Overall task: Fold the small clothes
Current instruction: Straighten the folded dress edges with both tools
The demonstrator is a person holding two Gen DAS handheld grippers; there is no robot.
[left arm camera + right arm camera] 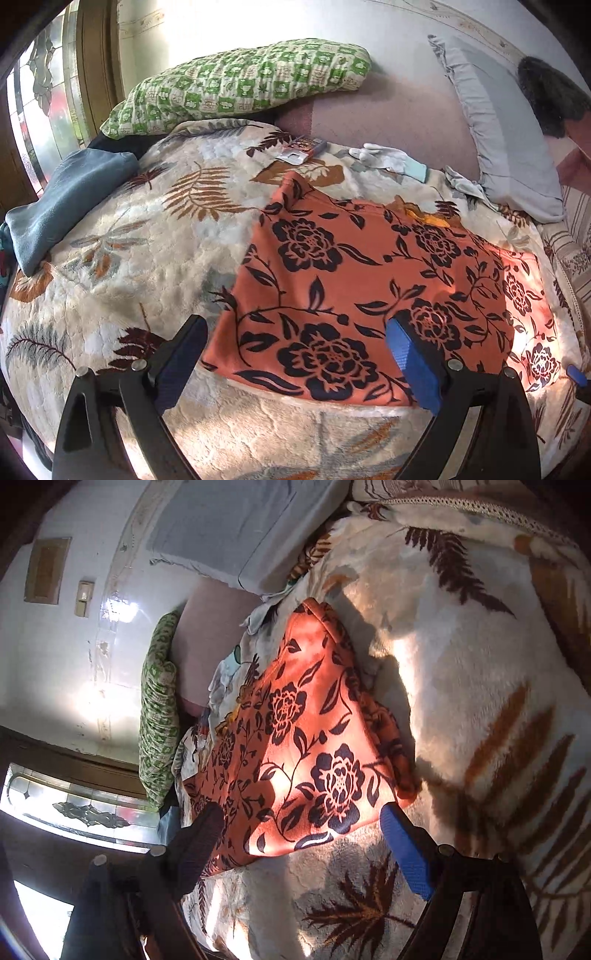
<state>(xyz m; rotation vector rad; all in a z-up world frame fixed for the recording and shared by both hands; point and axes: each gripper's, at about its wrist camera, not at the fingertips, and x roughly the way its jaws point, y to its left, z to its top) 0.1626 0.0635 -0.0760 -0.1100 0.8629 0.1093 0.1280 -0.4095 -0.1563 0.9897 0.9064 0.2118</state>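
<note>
An orange garment [369, 266] with black flowers lies spread flat on the cream leaf-print blanket [129, 258]. My left gripper [295, 332] hovers open over its near edge, nothing between the blue pads. In the right wrist view the same orange garment [303, 738] lies in sunlight, one side doubled under at the right. My right gripper [303, 819] stands open just above its near corner, the jaws wide and holding nothing. The tip of a blue finger [576, 374] of the right gripper shows at the far right of the left wrist view.
A folded blue cloth [70, 199] lies at the blanket's left. A green checked pillow [236, 85] and a grey pillow [495, 140] rest at the head. A white glove [384, 157] and a small red packet [301, 147] lie beyond the garment.
</note>
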